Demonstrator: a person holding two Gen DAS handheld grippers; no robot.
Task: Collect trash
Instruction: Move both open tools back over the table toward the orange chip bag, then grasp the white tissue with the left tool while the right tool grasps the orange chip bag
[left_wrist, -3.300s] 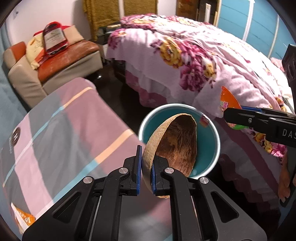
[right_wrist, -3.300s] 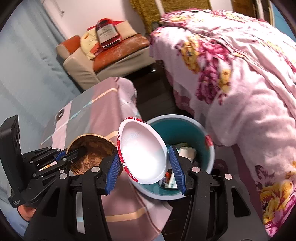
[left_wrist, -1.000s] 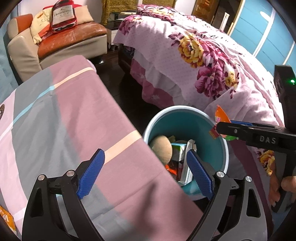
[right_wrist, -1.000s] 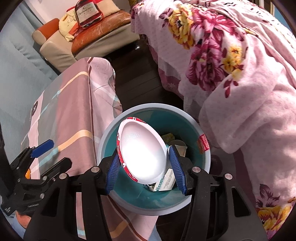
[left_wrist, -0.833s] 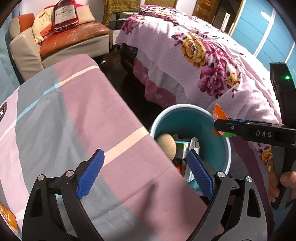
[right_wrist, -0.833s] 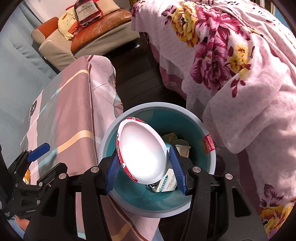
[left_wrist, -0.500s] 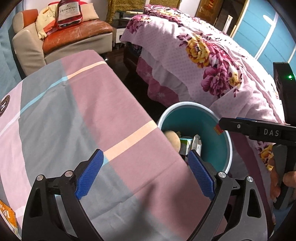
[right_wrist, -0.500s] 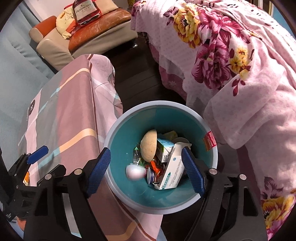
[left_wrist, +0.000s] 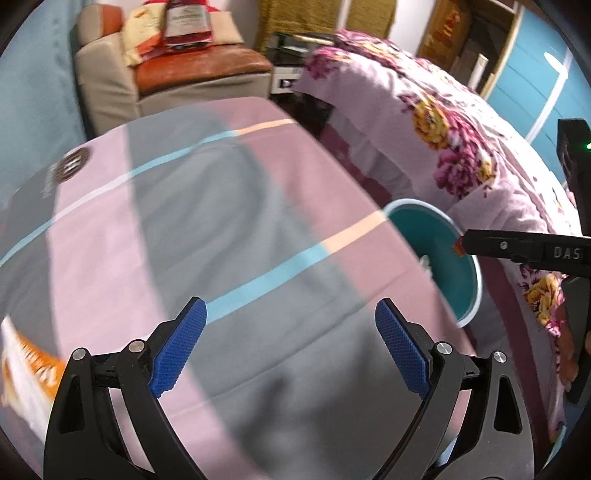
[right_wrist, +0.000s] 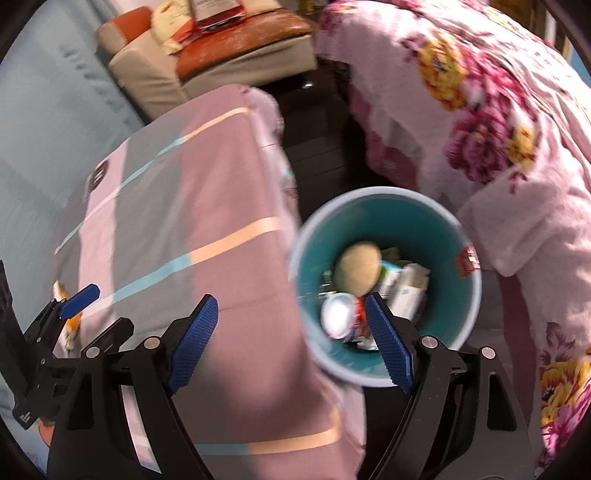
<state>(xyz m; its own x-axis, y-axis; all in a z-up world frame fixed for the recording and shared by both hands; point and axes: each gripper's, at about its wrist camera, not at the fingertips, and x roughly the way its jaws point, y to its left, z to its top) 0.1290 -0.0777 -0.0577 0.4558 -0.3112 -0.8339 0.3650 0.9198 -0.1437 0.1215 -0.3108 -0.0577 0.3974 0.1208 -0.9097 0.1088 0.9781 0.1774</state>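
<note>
1. The left tool (left_wrist: 290, 345) is spread wide with nothing between its blue pads (left_wrist: 179, 349), hanging over the striped cloth of the desk (left_wrist: 177, 221).
2. The right tool (right_wrist: 291, 341) is also spread wide and empty, above the desk's edge and the rim of the teal bin (right_wrist: 469, 314).
3. The bin stands on the dark floor between the desk and the flowered bed (right_wrist: 498, 122).
4. Trash lies inside it: a tan coconut shell (right_wrist: 358, 269), a white bowl (right_wrist: 338, 317) with red trim, and cartons (right_wrist: 406, 291), blurred.
5. An orange-and-white wrapper (left_wrist: 26, 373) lies on the desk, left of the left tool.
</note>
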